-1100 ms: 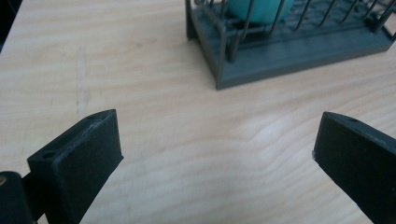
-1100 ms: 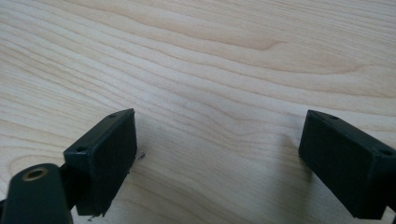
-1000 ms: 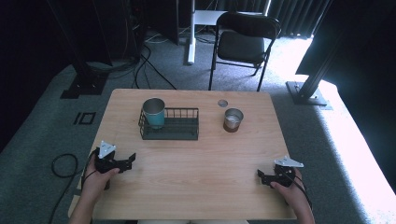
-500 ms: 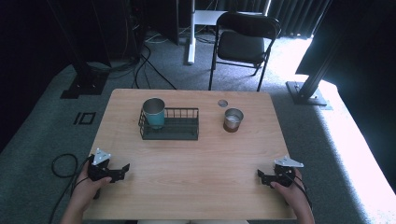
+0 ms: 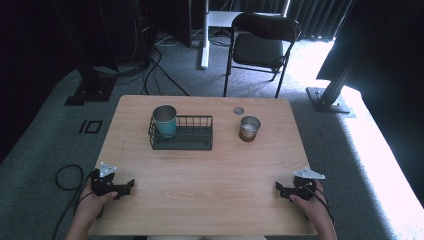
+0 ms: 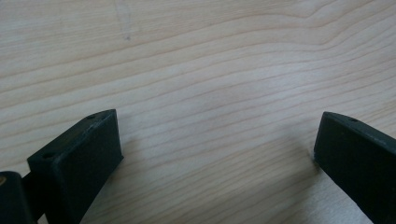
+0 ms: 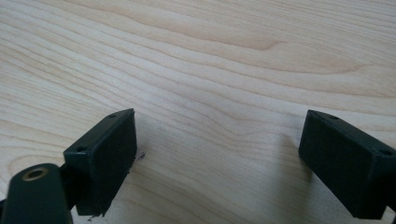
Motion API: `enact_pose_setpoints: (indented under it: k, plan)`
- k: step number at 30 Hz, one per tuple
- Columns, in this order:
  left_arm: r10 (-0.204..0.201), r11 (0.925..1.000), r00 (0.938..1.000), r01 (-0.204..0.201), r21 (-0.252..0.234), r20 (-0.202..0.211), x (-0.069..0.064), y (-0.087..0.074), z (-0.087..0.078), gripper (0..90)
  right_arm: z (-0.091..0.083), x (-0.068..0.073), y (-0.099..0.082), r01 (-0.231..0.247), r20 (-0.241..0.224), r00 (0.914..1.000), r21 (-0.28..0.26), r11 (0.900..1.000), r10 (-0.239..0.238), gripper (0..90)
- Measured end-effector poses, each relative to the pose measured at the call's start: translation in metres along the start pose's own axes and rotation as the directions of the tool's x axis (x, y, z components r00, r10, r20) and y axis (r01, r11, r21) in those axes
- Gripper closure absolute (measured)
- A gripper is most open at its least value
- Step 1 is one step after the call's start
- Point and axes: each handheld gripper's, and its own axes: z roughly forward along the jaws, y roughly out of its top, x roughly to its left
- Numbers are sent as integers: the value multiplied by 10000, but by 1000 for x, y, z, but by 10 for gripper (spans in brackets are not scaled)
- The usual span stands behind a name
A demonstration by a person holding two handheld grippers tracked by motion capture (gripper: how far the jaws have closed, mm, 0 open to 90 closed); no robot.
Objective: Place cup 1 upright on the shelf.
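My left gripper (image 6: 217, 154) has its jaws spread wide over bare wood, holding nothing; my right gripper (image 7: 217, 154) is the same. Both rest at the near corners of the table (image 5: 210, 175), well apart from everything. I count one teal cup (image 5: 165, 120) standing in the left end of one wire basket (image 5: 186, 141), one steel cup (image 5: 249, 128) to the right of it, and one small lid (image 5: 238, 110) behind that. My worry: a reach for the teal cup could clip the basket's rim and drag it.
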Motion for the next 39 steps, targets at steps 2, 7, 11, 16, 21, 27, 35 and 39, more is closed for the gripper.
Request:
enact_pose_setpoints:
  k: [2, 7, 11, 16, 21, 27, 35, 39]
  plan:
    - [12, 10000, 10000, -12, 80, -22, 1, -1, -1, 18, 0, 0, 0, 1, 2, 10000, -1, 10000, -1, 110]
    - [2, 10000, 10000, -2, 68, -32, 0, 0, 0, 18, 0, 0, 0, 2, -1, 10000, -4, 10000, -2, 110]
    - [-82, 10000, 9999, 83, 47, -78, -1, -1, 0, 18, 0, 0, 0, 4, 0, 10000, -6, 10000, -4, 110]
    - [-510, 9987, 9975, 513, 52, -492, -6, -1, -1, 18, 0, 0, 0, 2, 1, 10000, -3, 10000, -2, 110]
    - [-594, 9982, 9966, 597, 36, -569, -7, 1, 1, 17, 0, 0, 0, -17, 1, 10000, 4, 10000, 17, 109]
    - [-594, 9982, 9966, 597, 32, -569, -7, 1, 1, 18, 0, 0, 0, -14, -4, 10000, 8, 10000, 14, 109]
    - [-595, 9982, 9966, 598, 30, -567, -7, 1, 1, 17, -1, 1, -1, 23, -34, 10000, 21, 10000, -23, 114]
    - [-596, 9982, 9966, 599, 33, -565, -7, 1, 1, 17, -1, 1, -1, 25, -38, 10000, 24, 10000, -25, 113]
